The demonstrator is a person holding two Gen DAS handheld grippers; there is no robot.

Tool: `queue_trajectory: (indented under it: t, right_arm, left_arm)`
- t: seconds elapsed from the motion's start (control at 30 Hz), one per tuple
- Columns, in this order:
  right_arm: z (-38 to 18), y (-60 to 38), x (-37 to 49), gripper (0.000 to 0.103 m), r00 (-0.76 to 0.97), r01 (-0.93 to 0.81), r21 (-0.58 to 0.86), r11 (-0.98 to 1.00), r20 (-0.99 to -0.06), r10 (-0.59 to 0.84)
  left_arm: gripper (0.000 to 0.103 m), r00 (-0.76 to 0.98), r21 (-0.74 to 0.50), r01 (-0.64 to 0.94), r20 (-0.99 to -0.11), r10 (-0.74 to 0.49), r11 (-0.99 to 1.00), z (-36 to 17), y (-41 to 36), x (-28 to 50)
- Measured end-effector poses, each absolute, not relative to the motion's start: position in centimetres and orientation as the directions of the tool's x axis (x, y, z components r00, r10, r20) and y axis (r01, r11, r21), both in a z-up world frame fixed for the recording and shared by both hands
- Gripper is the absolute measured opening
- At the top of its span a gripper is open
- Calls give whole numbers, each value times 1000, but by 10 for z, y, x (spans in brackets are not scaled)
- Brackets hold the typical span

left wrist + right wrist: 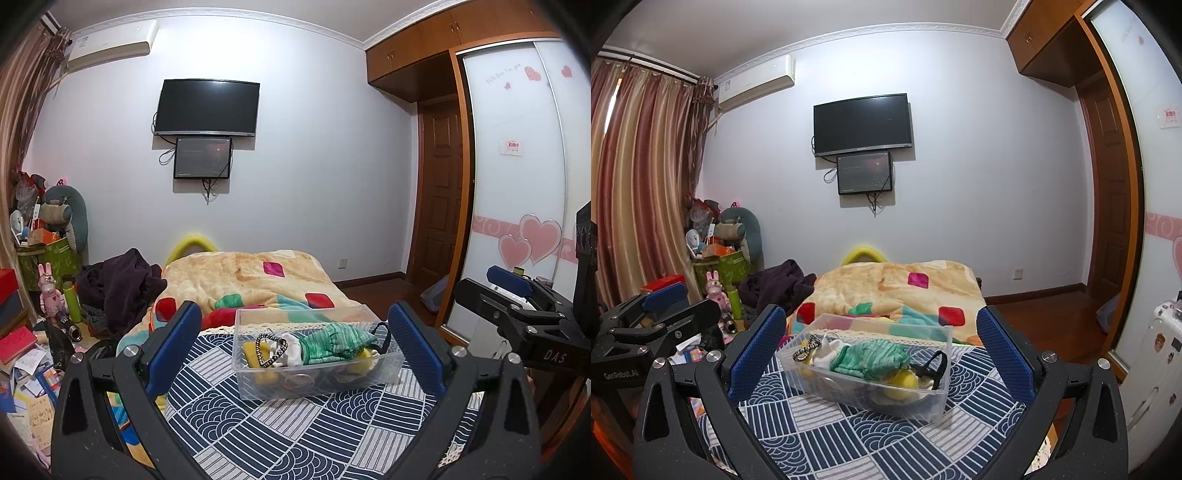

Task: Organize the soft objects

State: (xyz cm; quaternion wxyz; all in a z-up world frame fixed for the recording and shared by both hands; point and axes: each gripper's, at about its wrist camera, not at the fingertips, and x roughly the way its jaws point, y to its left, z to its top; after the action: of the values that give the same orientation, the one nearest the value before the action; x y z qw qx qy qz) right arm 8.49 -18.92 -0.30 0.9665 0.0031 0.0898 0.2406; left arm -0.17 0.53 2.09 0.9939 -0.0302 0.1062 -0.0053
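A clear plastic bin (255, 384) (934, 402) sits on a blue-and-white patterned cloth on the bed. In it lie a green knitted cloth (334, 343) (871, 358), a white soft item (291, 350), yellow soft pieces (903, 380), a beaded loop (271, 349) and a black strap (936, 363). My left gripper (293, 350) is open and empty, with its fingers on either side of the bin and short of it. My right gripper (881, 354) is open and empty, also short of the bin. Each gripper shows in the other's view, at the right edge (517, 314) and at the left edge (653, 321).
A patchwork blanket (251, 280) covers the far bed. Dark clothes (122, 291) lie to the left. Toys, boxes and papers (33, 332) clutter the floor on the left. A wardrobe (517, 184) and a white suitcase (1156, 369) stand on the right.
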Motion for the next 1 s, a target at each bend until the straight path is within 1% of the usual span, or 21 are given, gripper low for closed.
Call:
queue_trajectory:
  t: [1.0]
  right_arm:
    - [-2, -183, 82, 103, 861, -476, 45, 878, -178, 476]
  left_arm:
    - [102, 974, -71, 21, -222, -36, 997, 22, 2, 0]
